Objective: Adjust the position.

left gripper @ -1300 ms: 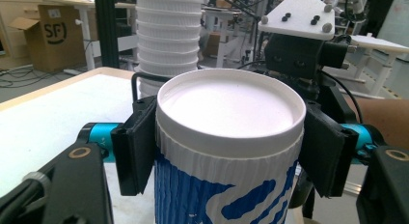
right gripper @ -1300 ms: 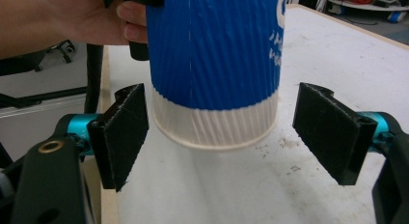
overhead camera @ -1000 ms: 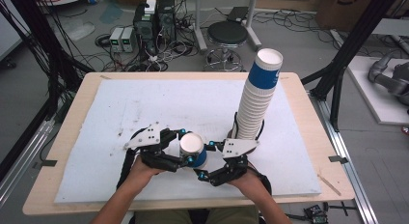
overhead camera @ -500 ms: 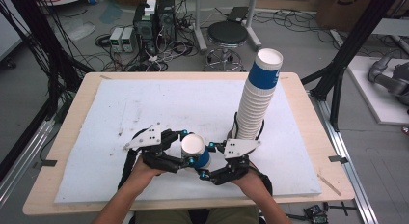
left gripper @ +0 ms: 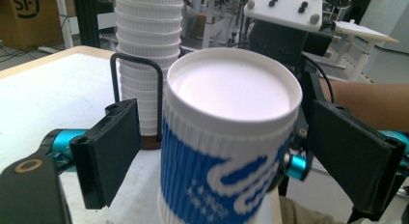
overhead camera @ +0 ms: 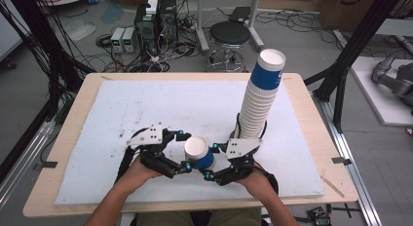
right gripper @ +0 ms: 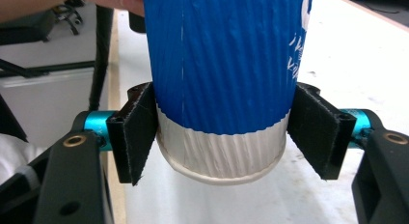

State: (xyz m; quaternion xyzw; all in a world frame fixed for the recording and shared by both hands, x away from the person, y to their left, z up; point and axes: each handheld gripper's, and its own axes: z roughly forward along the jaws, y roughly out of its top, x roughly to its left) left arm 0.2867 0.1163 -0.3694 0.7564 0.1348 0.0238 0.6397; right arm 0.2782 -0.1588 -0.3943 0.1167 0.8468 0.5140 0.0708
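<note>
A blue-and-white paper cup [overhead camera: 198,152] lies tilted between the two grippers at the near middle of the bench [overhead camera: 311,138], its white open mouth turned up and toward the left gripper [overhead camera: 181,150]. In the left gripper view the cup [left gripper: 226,137] stands between that gripper's two black pads, and a gap shows on each side: the jaws have just been opening and stand wide, with the cup between them but not pressed. The left hand [overhead camera: 134,175] carries this gripper low over the white mat [overhead camera: 146,104] that covers most of the bench top. The right gripper [overhead camera: 210,162] comes in from the other side and clamps the cup near its base; in the right gripper view both pads [right gripper: 137,137] sit tight against the ribbed wall of the cup [right gripper: 222,89], where the blue band meets the white bottom rim, so the cup is held by this gripper alone. The right hand [overhead camera: 255,179] holds it just in front of a tall stack of the same cups [overhead camera: 260,99], which leans a little and rises from a black wire holder [left gripper: 137,89] on the mat, just behind the right gripper. The top cup of the stack shows its blue band and open white mouth. Beyond the bench, a round stool [overhead camera: 230,33] and computer boxes [overhead camera: 153,19] stand on the floor among loose cables.
</note>
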